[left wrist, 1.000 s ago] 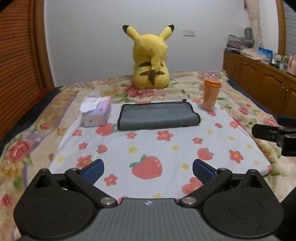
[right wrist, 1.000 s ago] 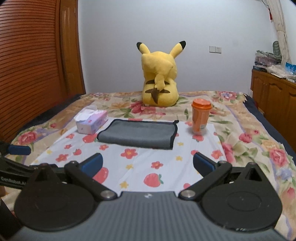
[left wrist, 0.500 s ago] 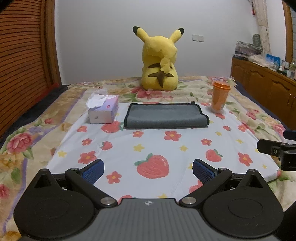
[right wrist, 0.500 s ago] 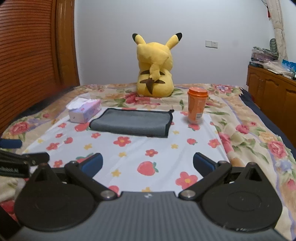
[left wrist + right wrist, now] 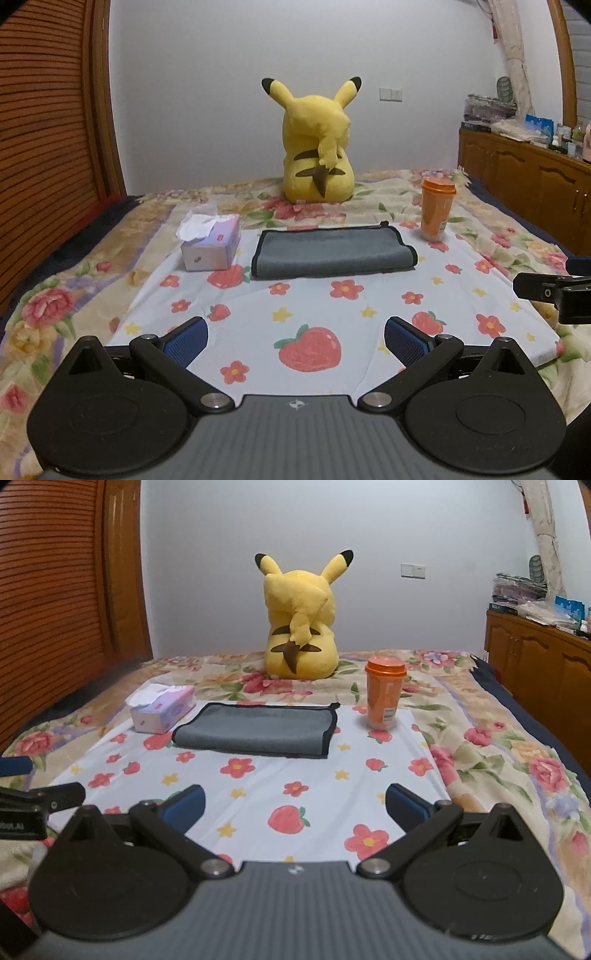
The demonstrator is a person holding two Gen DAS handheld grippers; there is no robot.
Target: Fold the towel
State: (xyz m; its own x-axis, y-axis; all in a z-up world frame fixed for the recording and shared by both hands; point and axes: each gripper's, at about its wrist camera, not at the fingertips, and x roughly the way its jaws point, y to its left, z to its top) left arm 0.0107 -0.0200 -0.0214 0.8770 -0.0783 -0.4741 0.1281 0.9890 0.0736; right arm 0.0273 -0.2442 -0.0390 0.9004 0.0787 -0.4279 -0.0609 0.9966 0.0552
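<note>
Left wrist view, both tools gaping and empty, folded grey towel (image 5: 332, 253) well ahead, seemingly untouched.

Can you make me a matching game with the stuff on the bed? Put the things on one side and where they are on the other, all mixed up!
Things:
1. grey towel
2. tissue box
3. orange cup
4. yellow plush toy

Places:
A. at the far end of the bed, back turned to the cameras
B. left of the towel
C. lying flat in the middle, on the strawberry cloth
D. standing upright, right of the towel

Pairs: 1-C, 2-B, 3-D, 4-A
</note>
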